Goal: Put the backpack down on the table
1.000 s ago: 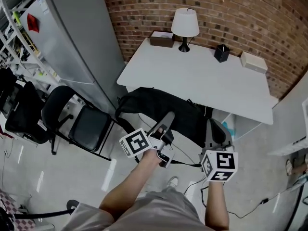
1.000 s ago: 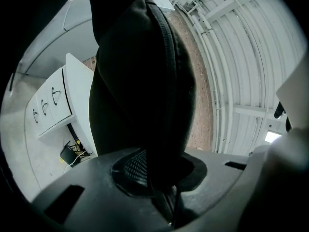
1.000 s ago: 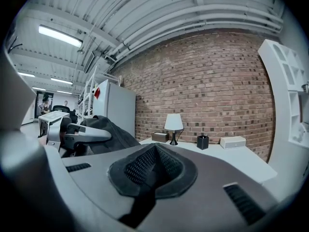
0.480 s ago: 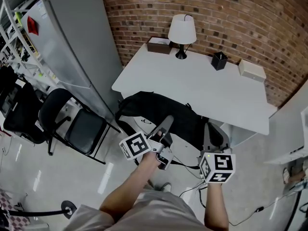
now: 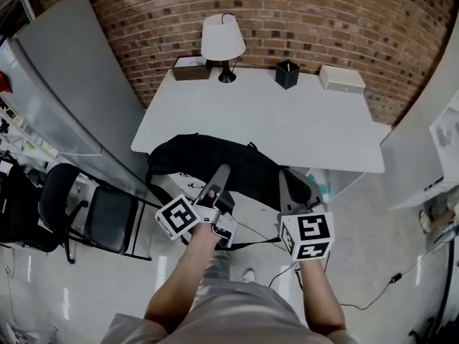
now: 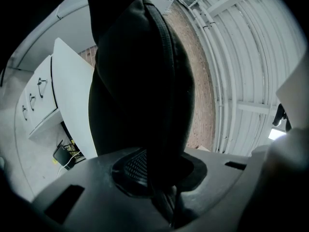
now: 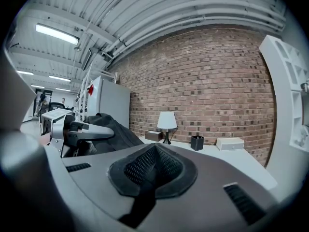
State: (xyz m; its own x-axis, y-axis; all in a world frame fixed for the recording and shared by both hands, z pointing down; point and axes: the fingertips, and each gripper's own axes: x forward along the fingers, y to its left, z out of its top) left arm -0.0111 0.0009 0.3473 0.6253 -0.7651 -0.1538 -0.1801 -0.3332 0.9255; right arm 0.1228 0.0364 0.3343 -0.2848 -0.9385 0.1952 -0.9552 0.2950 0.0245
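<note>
- The black backpack [image 5: 208, 165] is hanging in the air at the near edge of the table [image 5: 301, 131], not yet resting on it.
- The left gripper [image 5: 221, 172] is pinching a fold of the bag's dark cloth in narrow jaws, taking the weight so the bag can go over the edge.
- The right gripper [image 5: 284, 178] is hovering by the bag's right end, jaws closed together with nothing showing between them, probably ready to steady it.
- The lamp [image 5: 222, 38], pen cup [image 5: 287, 74], brown box [image 5: 190, 68] and white box [image 5: 342, 79] are sitting along the far edge, leaving the near half bare for the bag.
</note>
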